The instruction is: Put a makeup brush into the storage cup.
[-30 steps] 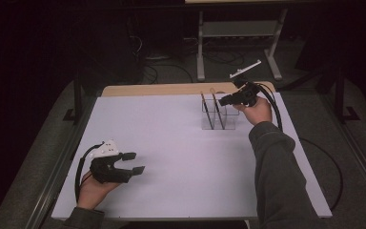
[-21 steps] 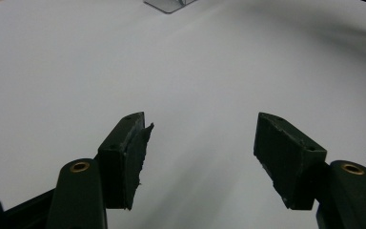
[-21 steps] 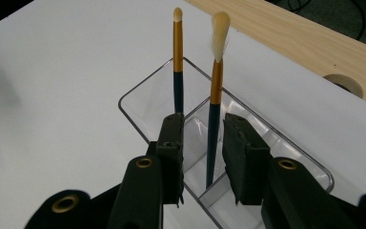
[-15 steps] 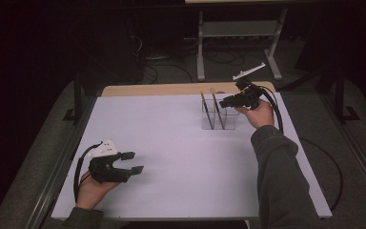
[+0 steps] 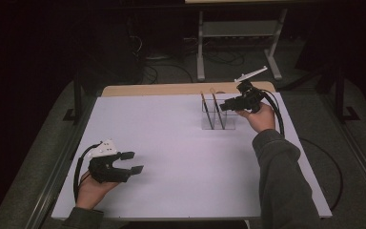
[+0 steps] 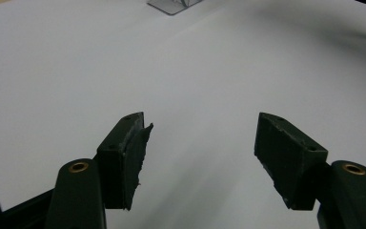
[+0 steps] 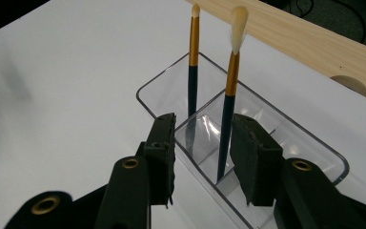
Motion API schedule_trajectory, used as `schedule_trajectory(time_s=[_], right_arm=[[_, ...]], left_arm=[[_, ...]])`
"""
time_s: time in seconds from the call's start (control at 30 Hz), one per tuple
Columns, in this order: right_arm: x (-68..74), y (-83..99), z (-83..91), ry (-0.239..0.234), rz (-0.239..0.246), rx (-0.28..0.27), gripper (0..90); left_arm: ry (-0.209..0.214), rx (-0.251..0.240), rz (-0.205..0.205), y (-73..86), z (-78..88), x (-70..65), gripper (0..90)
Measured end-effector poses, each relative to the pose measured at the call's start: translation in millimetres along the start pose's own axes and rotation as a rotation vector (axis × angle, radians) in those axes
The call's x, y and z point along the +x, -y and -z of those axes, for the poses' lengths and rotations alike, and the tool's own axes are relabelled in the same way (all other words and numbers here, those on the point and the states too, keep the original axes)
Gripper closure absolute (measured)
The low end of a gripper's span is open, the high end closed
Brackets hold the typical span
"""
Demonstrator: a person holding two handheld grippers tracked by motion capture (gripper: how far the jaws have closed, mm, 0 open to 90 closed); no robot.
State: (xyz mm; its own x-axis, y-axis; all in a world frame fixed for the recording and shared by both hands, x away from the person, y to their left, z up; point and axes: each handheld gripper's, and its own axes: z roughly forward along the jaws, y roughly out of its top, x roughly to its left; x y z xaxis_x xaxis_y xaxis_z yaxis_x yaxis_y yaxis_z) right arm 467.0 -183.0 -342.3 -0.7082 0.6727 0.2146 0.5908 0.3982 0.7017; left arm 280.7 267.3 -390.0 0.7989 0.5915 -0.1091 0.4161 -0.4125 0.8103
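Brushes [image 7: 228,119] stand upright in the clear organizer [image 7: 314,143] on the desk [image 5: 171,143]; the right gripper [image 7: 202,157], jaws just opening around one, could tip it withdrawing. The left gripper [image 5: 132,162] rests spread.

Left gripper [image 5: 134,162]: black body w/ white plate on top, black cable looping round the back of the left hand [image 5: 91,190]. Jaws are blocky black pads on black arms, a brass-coloured rivet at each arm's joint (one pad's edge looks frayed in the left gripper view). Right gripper [image 5: 222,108]: black too, w/ a pale plate sticking up on top and a thick black cable trailing off it. Brass-coloured rivets on its arms as well. Both sleeves grey-green, right sleeve [image 5: 283,186] creased, cuff snug at wrist.
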Motion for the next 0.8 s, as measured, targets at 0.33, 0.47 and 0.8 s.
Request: schedule_trajectory(time_s=[0.33, 0.47, 0.8], right_arm=[[3.6, 8.2, 3.1, -0.004, 0.009, -0.018, 54.9], [6.2, 12.9, 5.4, -0.006, 0.003, -0.029, 53.1], [8.1, 25.8, 8.2, -0.013, 0.013, -0.047, 49.3]], left_arm=[[-0.007, -0.004, 0.001, 0.3, 1.3, 1.0, 34.3], [-0.006, -0.003, 0.003, 0.3, 1.1, 1.1, 34.1], [-0.009, 0.0, 0.001, 0.4, 1.4, 1.8, 33.9]])
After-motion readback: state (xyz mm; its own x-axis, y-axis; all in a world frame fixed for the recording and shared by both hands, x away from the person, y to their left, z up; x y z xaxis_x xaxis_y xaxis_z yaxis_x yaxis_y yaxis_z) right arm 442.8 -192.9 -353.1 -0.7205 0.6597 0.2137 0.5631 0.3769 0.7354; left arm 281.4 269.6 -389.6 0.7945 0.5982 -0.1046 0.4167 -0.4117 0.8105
